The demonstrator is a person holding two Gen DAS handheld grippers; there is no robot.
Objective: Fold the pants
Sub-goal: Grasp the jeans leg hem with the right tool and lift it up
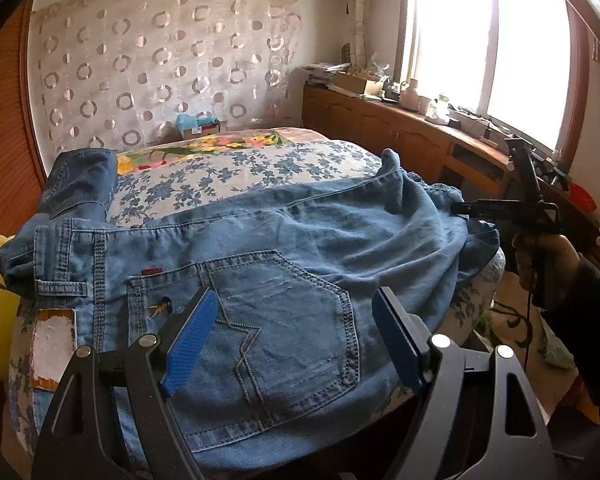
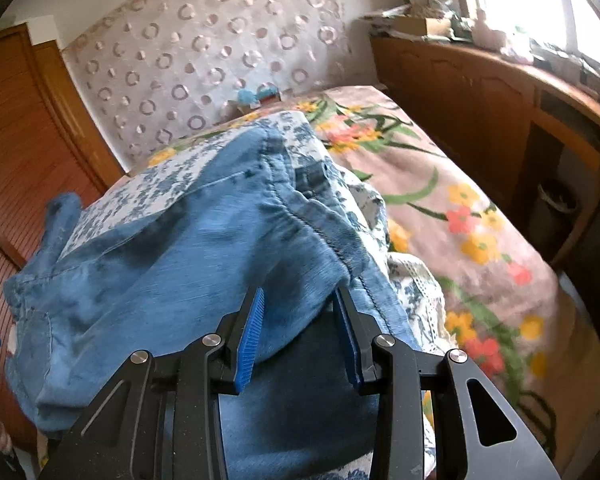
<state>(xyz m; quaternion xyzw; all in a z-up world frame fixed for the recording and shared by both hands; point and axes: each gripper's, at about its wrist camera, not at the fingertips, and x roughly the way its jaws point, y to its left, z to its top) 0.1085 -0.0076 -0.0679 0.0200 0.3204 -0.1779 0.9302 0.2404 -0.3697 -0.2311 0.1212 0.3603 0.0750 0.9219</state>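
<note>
Your left gripper (image 1: 296, 340): both blue ribbed pads spread wide, released, hovering over the back pocket (image 1: 284, 320) of the jeans (image 1: 260, 232) with nothing between them. Your right gripper (image 2: 300, 336): pads drawn partway in on either side of a bunched fold of denim; whether they press the cloth cannot be told from its own view. From the left wrist view that same tool (image 1: 500, 210) sits at the far right end of the jeans, its tip against the fabric near the hem, your hand (image 1: 540, 260) wrapped round its handle. Jeans, light blue denim: laid crosswise over the near end of the bed, seat side up, waistband and belt loop (image 1: 62, 288) to the left, a white leather-edged patch (image 1: 54, 344) below it, one leg end (image 1: 84, 184) turned up at the far left. Beneath: a white sheet printed with blue flowers (image 1: 236, 168), and under that a brownish bedspread with yellow and pink blooms (image 2: 460, 208). Behind the bed: a pale curtain with ring pattern (image 1: 160, 60) and a small cardboard box holding something turquoise (image 1: 198, 124). Right side: a wooden cabinet run (image 1: 400, 128) under a bright window (image 1: 488, 48), its top crowded with small items. Left side: slatted wooden doors (image 2: 16, 140).
</note>
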